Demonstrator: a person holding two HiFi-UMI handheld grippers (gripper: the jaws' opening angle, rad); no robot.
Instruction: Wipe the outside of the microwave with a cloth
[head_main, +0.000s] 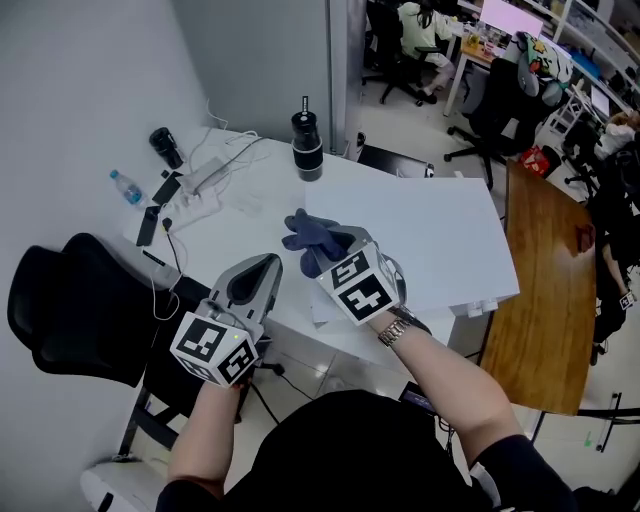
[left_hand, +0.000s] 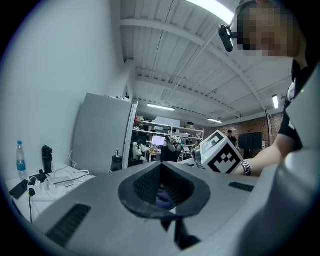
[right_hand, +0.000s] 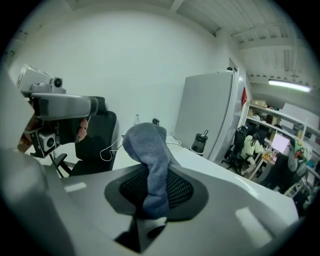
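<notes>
Right gripper (head_main: 338, 252) is clamped on a bunched blue-grey cloth (head_main: 305, 232) above the table (head_main: 250, 195), just left of the white box (head_main: 430, 240) that I take for the microwave. Left gripper (head_main: 262, 266) hangs near-left of it, jaws together on nothing. Only a narrow fold looks pinched, so dragging it across the casing could tug it free or let bare jaw tips scrape the surface.

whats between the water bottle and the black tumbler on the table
In the head view, a white power strip with loose cables lies between the water bottle and the black tumbler.
</notes>
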